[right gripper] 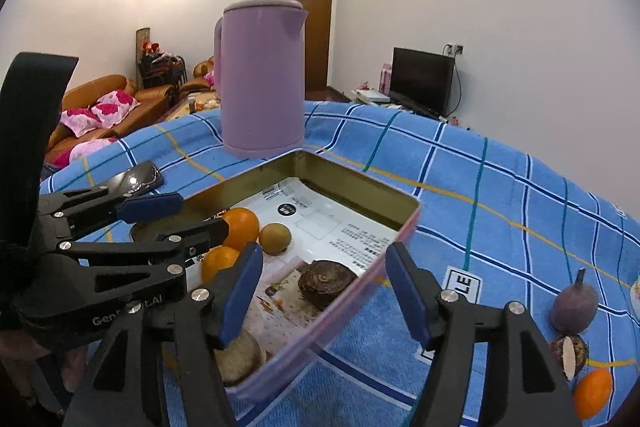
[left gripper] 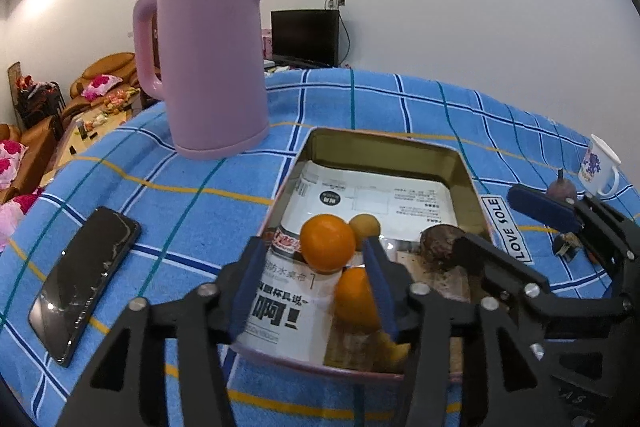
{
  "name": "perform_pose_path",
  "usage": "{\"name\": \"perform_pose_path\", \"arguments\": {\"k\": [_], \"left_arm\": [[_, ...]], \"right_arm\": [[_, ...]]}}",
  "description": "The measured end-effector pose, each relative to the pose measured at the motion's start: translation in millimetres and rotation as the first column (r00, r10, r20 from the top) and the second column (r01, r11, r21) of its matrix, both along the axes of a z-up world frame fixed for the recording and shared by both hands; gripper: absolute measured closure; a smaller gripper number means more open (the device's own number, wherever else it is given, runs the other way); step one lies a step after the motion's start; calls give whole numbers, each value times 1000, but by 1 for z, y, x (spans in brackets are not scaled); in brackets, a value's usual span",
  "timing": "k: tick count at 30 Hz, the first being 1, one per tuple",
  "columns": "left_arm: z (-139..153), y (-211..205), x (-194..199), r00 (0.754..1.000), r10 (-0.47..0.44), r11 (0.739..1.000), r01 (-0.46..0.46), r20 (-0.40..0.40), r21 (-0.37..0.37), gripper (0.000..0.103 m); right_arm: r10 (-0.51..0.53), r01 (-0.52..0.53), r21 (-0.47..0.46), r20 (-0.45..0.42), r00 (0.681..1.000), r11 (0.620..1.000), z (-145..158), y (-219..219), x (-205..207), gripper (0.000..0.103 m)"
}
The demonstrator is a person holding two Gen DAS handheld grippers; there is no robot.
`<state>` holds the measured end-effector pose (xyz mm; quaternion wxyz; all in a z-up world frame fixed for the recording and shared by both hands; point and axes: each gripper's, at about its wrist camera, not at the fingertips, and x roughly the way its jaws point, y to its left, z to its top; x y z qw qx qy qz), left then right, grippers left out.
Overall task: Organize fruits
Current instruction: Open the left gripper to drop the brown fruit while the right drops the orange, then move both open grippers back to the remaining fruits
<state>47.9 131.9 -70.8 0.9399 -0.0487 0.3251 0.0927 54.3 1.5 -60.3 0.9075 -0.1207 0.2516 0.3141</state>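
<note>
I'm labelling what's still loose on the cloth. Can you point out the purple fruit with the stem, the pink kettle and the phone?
purple fruit (right gripper: 575, 309): right wrist view, middle of its round body.
pink kettle (left gripper: 212, 67): left wrist view, centre of its side wall.
phone (left gripper: 86, 283): left wrist view, middle of its dark screen.
</note>
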Motion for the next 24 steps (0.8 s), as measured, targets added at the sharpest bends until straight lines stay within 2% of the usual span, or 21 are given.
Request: {"name": "perform_pose_path", "arguments": {"k": [1, 2, 4, 6, 11, 16, 20, 24], "left_arm": [[3, -2, -3, 1000, 9, 1000, -9, 14, 8, 35], [6, -4, -6, 999, 36, 999, -37, 35, 28, 20], [13, -7, -12, 994, 71, 995, -76, 78, 65, 5], [18, -9, -13, 994, 59, 996, -65, 96, 62, 3], [26, -25, -14, 994, 30, 997, -36, 104, 62, 3], [36, -57, -10, 992, -37, 997, 29, 118, 69, 2], [39, -90, -1, 987, -115, 992, 108, 111, 69, 1], [34, -128, 12, 978, -193, 980, 188, 84, 64, 1]], "right_arm": [[-12, 12, 14, 6, 1000, 1000, 1, -4, -2, 35], [-24, 24, 30, 11, 1000, 999, 3, -9, -3, 34], [-50, 49, 62, 14, 999, 997, 4, -20, -5, 34], [-70, 70, 76, 8, 997, 995, 5, -29, -4, 34], [-113, 112, 32, 15, 993, 993, 6, -47, -9, 34], [-195, 194, 33, 45, 980, 980, 18, -90, -16, 34], [-309, 311, -9, 74, 948, 951, 20, -135, -15, 34], [-425, 425, 2, 36, 904, 905, 17, -187, -7, 34]]}}
